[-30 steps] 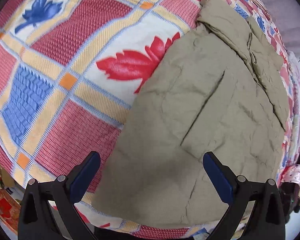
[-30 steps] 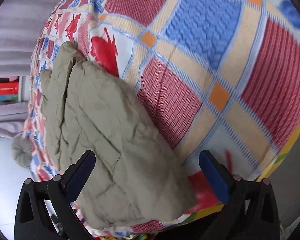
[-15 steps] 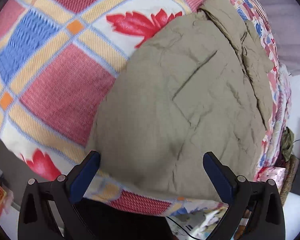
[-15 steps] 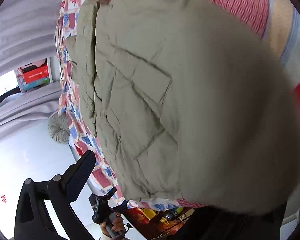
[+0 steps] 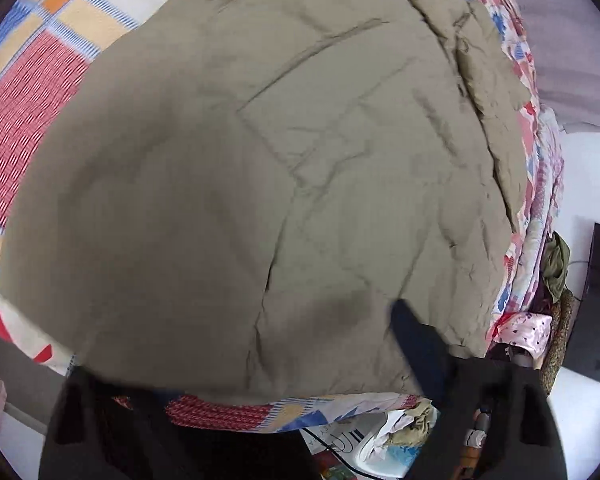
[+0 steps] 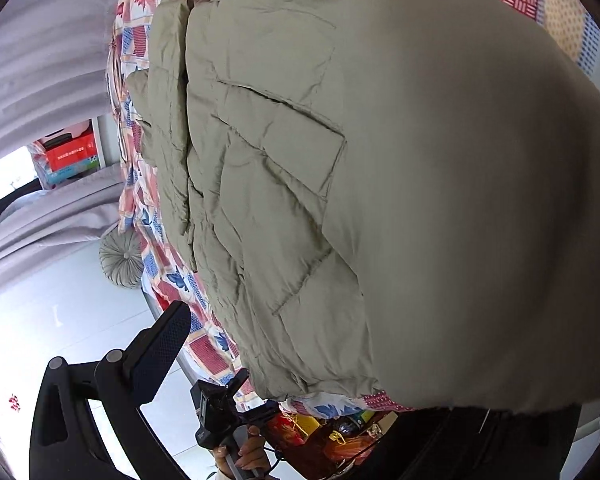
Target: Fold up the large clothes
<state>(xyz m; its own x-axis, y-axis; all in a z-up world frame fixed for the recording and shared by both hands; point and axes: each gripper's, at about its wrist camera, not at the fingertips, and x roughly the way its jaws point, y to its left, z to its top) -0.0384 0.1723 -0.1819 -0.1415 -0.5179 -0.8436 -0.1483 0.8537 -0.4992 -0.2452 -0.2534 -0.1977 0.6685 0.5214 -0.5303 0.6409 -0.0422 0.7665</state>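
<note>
Draping over both jaws – olive jacket [image 5: 260,168], on patterned bedspread [image 5: 16,120]

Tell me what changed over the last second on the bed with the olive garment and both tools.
Both tools closed in on the near hem of the olive garment. The left tool now straddles that edge, one finger over the cloth. The right tool swung left; its far finger is hidden under the fabric. Whether either has gripped is unclear. The garment lies unchanged on the patterned bedspread.
</note>
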